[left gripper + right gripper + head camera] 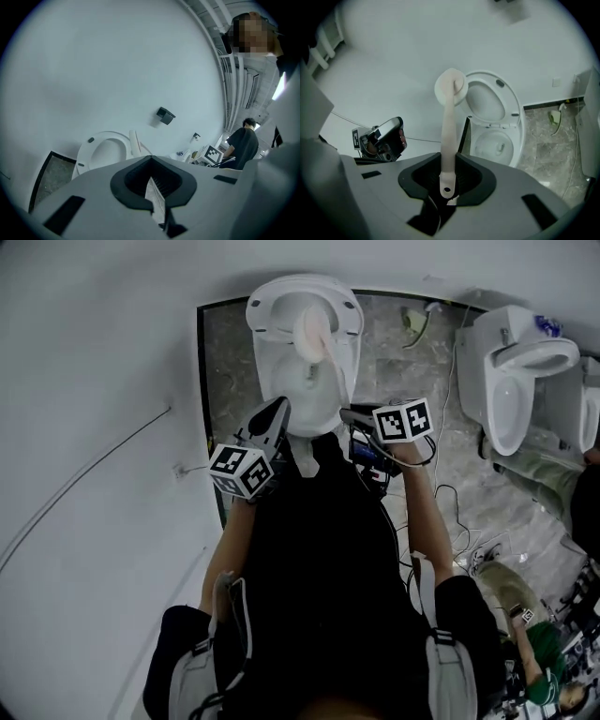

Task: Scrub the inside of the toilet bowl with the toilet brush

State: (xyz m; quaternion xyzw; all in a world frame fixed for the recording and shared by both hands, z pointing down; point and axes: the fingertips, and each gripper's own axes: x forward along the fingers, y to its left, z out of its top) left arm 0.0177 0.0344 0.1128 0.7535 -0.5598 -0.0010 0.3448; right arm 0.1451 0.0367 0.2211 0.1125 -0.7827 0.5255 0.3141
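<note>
Two toilets: near toilet [265,310], far toilet [525,357]. One toilet brush [449,126]. One whitish strip [154,199]. Two grippers: left gripper [275,412], right gripper [350,415]. One black wall fitting [165,115].

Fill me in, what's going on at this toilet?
A person stands over the toilet bowl with the seat up. The right gripper has its fingers shut on the handle of the toilet brush. The brush head is held up above the bowl and is not scrubbing yet. The left gripper is shut, apparently empty, off to the side.
</note>
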